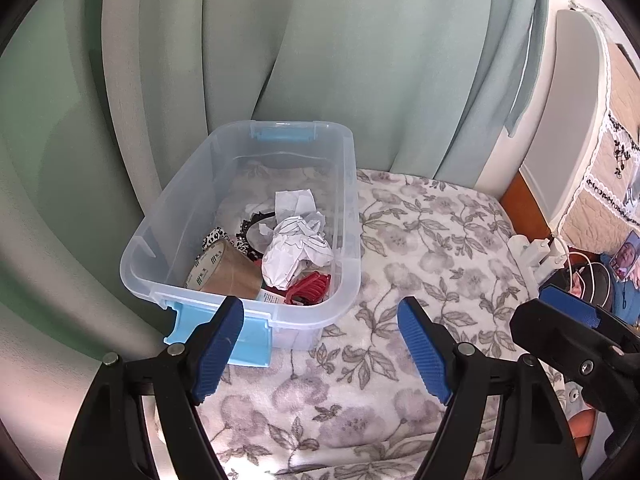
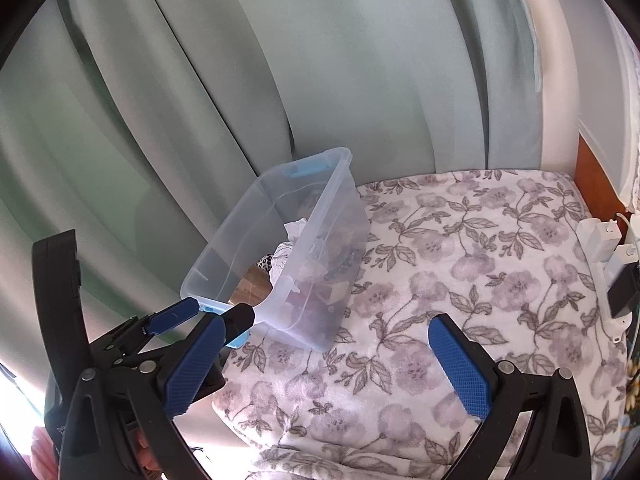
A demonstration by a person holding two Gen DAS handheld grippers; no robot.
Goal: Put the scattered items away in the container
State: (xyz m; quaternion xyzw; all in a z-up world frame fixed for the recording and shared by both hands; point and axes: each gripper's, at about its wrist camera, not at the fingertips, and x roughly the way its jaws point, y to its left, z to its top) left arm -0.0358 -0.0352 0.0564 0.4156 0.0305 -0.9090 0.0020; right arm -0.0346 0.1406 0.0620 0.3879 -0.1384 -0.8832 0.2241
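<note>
Clear plastic container (image 1: pixel 344 200) sits far-left on the floral bed (image 1: pixel 420 240) holding tape roll (image 1: pixel 228 270), crumpled paper (image 1: pixel 296 252) and red clip (image 1: pixel 308 288); your left claw (image 1: pixel 320 328) and right claw (image 2: pixel 324 364) gape empty, so scan the bedspread for strays before finishing.

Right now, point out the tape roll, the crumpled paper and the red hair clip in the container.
tape roll (image 1: pixel 228 270), left wrist view, on its brown outer band.
crumpled paper (image 1: pixel 294 254), left wrist view, on the middle of the white wad.
red hair clip (image 1: pixel 310 286), left wrist view, on its red teeth.
</note>
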